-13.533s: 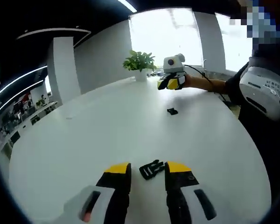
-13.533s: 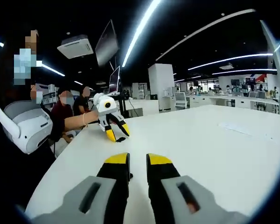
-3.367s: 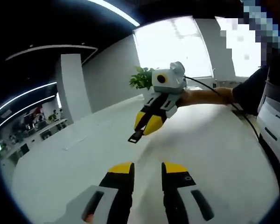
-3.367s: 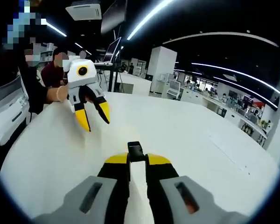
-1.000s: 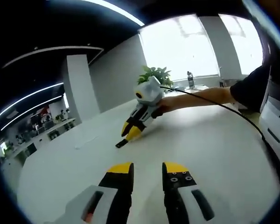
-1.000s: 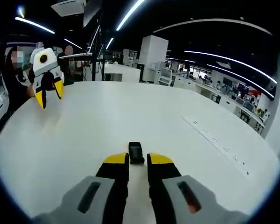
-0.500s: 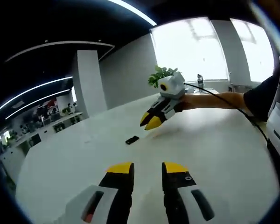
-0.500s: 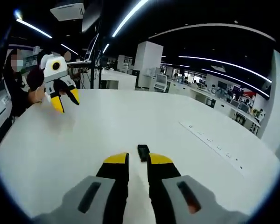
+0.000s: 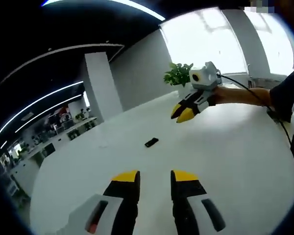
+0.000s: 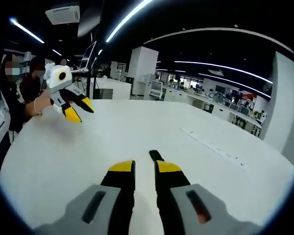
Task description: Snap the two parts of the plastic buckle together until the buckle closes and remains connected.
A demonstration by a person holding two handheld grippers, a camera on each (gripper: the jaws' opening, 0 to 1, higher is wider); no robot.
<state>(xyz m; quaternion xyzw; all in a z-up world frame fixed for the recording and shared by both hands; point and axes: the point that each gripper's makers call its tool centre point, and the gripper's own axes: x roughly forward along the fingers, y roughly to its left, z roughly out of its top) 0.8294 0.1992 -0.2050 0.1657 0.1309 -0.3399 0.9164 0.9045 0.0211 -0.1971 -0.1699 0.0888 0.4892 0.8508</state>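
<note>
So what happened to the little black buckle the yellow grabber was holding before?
The right gripper let go of the buckle and pulled back from it. The buckle now lies alone on the white table. The left gripper stayed empty.

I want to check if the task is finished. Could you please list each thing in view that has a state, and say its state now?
Buckle: lying on the white table, apart from both grippers; too small to tell whether its two parts are joined.
Left gripper: open, holding nothing, raised over the table.
Right gripper: fingers slightly apart, holding nothing; the buckle lies just beyond its tips.
Potted plant: upright at the far edge of the table.
</note>
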